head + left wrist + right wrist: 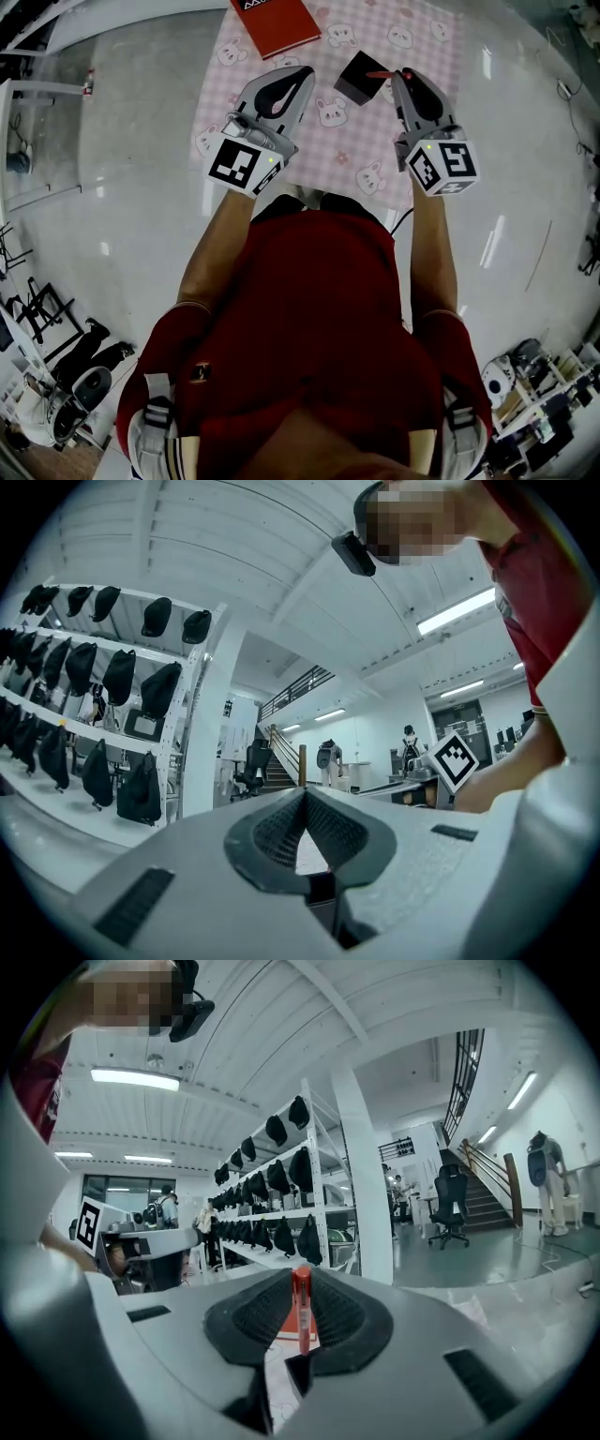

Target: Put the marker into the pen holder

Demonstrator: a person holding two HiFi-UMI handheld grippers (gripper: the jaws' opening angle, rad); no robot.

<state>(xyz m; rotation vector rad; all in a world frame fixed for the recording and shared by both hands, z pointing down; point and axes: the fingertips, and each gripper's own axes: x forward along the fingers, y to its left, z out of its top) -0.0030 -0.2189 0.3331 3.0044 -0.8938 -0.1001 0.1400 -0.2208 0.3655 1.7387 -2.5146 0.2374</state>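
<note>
A red marker (380, 73) is clamped between the pads of my right gripper (406, 75), its tip reaching left toward the black pen holder (356, 81) on the pink mat. In the right gripper view the marker (301, 1309) stands upright between the jaws of the right gripper (301, 1283). My left gripper (305, 74) hovers left of the holder, its jaws together and empty. In the left gripper view its pads meet at the tip of the left gripper (305, 795) with nothing between them. Both gripper cameras look out into the room, not at the table.
A red book (275, 23) lies at the far edge of the pink checkered mat (347, 141), which covers part of a glossy white table (141, 141). Shelves with black bags, chairs and a staircase fill the room behind.
</note>
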